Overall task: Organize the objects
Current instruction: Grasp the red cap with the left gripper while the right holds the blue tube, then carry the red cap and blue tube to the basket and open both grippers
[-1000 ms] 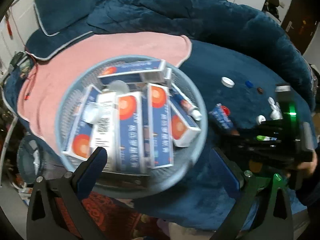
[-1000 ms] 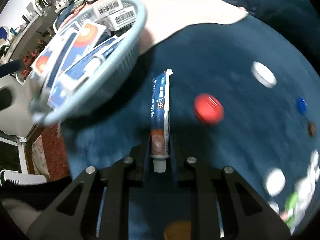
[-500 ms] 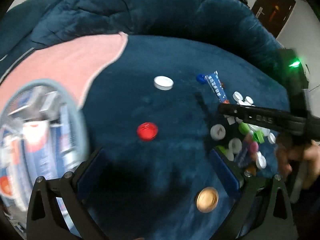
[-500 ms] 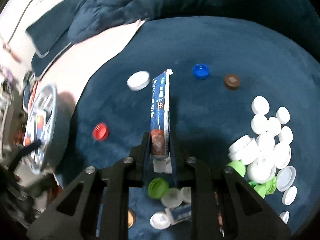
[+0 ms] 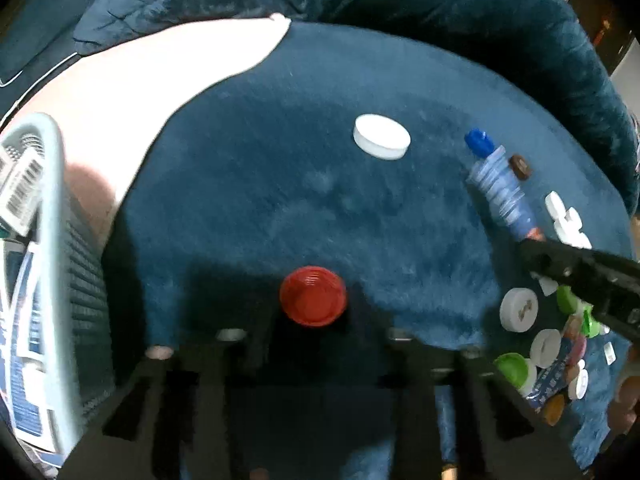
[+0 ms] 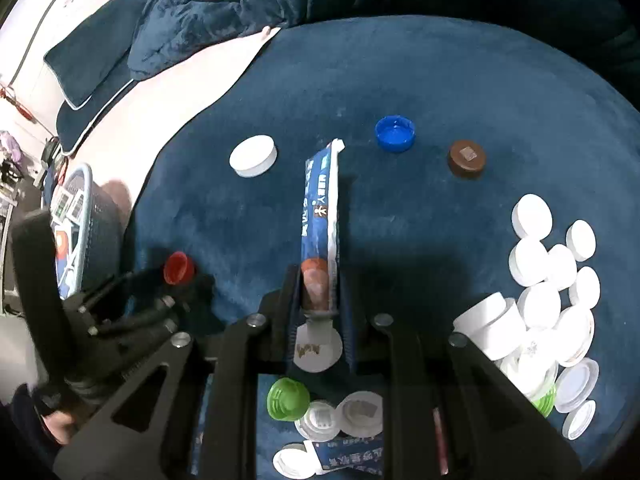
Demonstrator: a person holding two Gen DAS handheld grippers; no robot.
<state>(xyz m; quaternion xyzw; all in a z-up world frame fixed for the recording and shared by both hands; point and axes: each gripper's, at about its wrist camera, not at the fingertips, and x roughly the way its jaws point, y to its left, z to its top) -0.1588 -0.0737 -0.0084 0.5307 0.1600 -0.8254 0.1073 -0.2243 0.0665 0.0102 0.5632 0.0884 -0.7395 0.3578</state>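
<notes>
The red cap (image 5: 313, 296) on the blue bed cover (image 5: 280, 160) is pinched by the just-closed left claw (image 5: 316, 332), the tube (image 6: 320, 216) is clamped in the right claw (image 6: 320, 300); capping is judged next, alignment being required.

You see a plush, matt blue blanket (image 6: 460, 80) under everything. On it lies a glossy ribbed plastic red cap (image 5: 313, 296); at its one o'clock, a smooth matt white cap (image 5: 382, 142). The printed tube (image 6: 320, 204) looks shiny. The basket (image 5: 76, 264) at nine o'clock is slatted plastic.
</notes>
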